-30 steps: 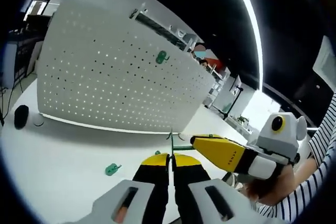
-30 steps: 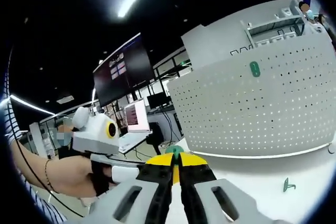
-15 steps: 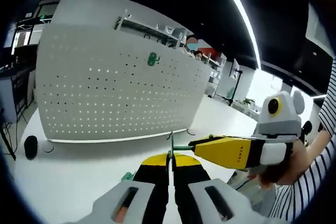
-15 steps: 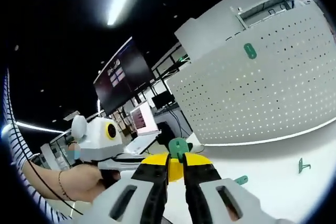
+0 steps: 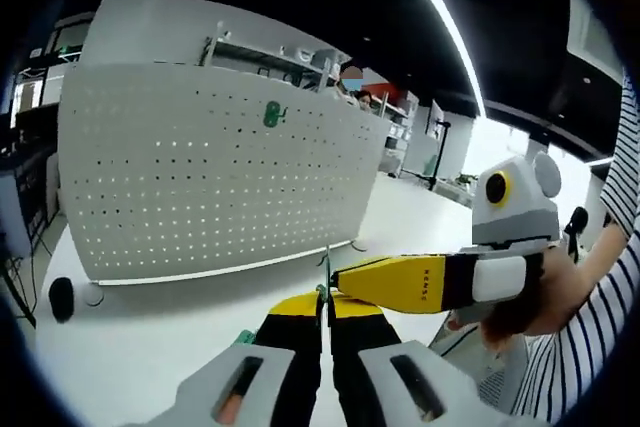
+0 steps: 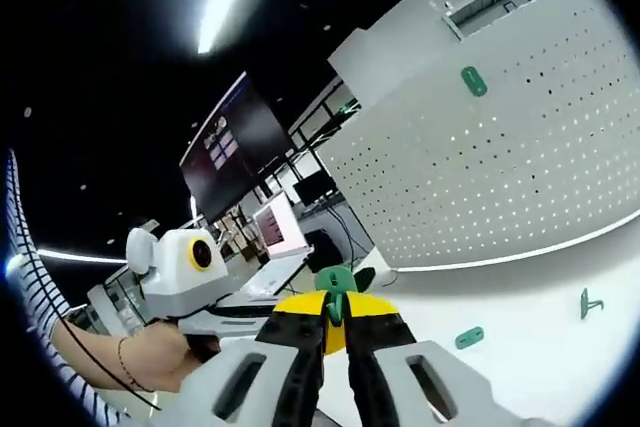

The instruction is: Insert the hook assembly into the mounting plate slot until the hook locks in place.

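My left gripper (image 5: 326, 299) is shut on a thin metal hook (image 5: 327, 269) that stands up from its tips. From the right, my right gripper (image 5: 345, 277) reaches in until its yellow tip meets that hook. In the right gripper view, my right gripper (image 6: 335, 299) is shut on a small green mounting plate (image 6: 338, 280). A white pegboard (image 5: 200, 177) stands on the table behind, with another green plate (image 5: 270, 115) fixed near its top. The pegboard (image 6: 500, 167) and that plate (image 6: 473, 80) also appear in the right gripper view.
On the white table lie a loose green plate (image 6: 468, 337) and a green hook (image 6: 588, 302). A green piece (image 5: 243, 337) peeks out beside my left jaws. A black mouse (image 5: 60, 297) sits at the far left. A hand (image 6: 130, 352) and a striped sleeve (image 5: 590, 297) are close by.
Both views have swung and tilted. The right gripper's yellow tip has closed in on the hook at my left gripper's tips. The green plate stands higher out of my right jaws.
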Action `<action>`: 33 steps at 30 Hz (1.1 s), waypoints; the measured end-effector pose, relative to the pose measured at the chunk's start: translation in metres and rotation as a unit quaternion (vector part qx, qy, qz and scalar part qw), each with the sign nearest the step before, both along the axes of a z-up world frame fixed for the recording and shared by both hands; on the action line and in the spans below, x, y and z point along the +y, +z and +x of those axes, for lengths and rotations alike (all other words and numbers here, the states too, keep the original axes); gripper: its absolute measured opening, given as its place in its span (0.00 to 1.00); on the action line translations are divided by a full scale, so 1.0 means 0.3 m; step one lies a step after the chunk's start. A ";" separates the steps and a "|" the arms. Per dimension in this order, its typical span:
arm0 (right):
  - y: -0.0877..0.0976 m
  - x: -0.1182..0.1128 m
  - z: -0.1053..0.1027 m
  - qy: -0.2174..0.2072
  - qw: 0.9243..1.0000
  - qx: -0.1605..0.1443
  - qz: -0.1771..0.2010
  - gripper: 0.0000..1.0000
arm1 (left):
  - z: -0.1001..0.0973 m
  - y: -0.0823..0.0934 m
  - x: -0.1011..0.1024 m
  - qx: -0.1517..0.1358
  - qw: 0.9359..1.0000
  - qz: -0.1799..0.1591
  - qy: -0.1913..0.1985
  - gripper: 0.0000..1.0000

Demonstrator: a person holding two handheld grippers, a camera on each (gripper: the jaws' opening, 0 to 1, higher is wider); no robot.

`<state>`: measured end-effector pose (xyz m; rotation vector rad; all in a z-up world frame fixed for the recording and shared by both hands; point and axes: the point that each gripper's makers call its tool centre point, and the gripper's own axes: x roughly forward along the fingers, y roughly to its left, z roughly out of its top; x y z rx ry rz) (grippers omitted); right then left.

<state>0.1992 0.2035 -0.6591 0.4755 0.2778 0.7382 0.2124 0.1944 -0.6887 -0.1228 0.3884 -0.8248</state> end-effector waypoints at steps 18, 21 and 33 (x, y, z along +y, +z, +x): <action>-0.061 0.021 0.000 0.014 0.999 0.015 -0.034 0.01 | -0.012 -0.055 0.030 0.021 1.000 0.021 0.005 0.02; -0.058 0.020 0.003 0.014 0.999 0.016 -0.040 0.00 | -0.011 -0.051 0.027 0.018 1.000 0.020 0.005 0.02; -0.051 0.027 0.005 0.037 0.996 -0.012 -0.083 0.00 | -0.010 -0.039 0.028 0.002 1.000 0.008 0.001 0.03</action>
